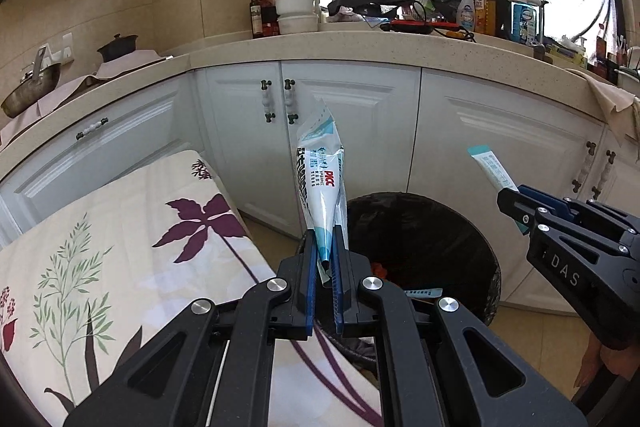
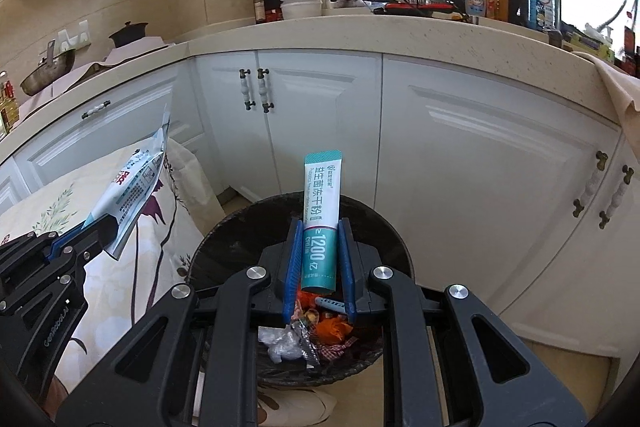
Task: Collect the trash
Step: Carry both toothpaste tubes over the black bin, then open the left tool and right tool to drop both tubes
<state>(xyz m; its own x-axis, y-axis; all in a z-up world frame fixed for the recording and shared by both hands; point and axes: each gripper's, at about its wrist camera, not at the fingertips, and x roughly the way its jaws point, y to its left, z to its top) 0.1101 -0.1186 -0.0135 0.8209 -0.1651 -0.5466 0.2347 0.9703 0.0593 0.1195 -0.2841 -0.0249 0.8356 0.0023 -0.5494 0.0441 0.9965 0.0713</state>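
Observation:
My left gripper (image 1: pixel 325 233) is shut on a crumpled white and teal wrapper (image 1: pixel 320 183) that stands upright at the near left rim of the black-lined trash bin (image 1: pixel 486 259). It also shows in the right wrist view (image 2: pixel 100 223) with its wrapper (image 2: pixel 134 187). My right gripper (image 2: pixel 319 227) is shut on a teal and white sachet (image 2: pixel 321 215), held upright over the open bin (image 2: pixel 224 243). The sachet (image 1: pixel 490 167) and right gripper (image 1: pixel 510 201) also show in the left wrist view.
The bin holds several scraps of trash (image 2: pixel 316 331). A table with a floral cloth (image 1: pixel 120 251) stands left of the bin. White cabinet doors (image 2: pixel 460 155) under a stone counter (image 1: pixel 360 43) curve behind it. The counter carries bottles, bowls and pots.

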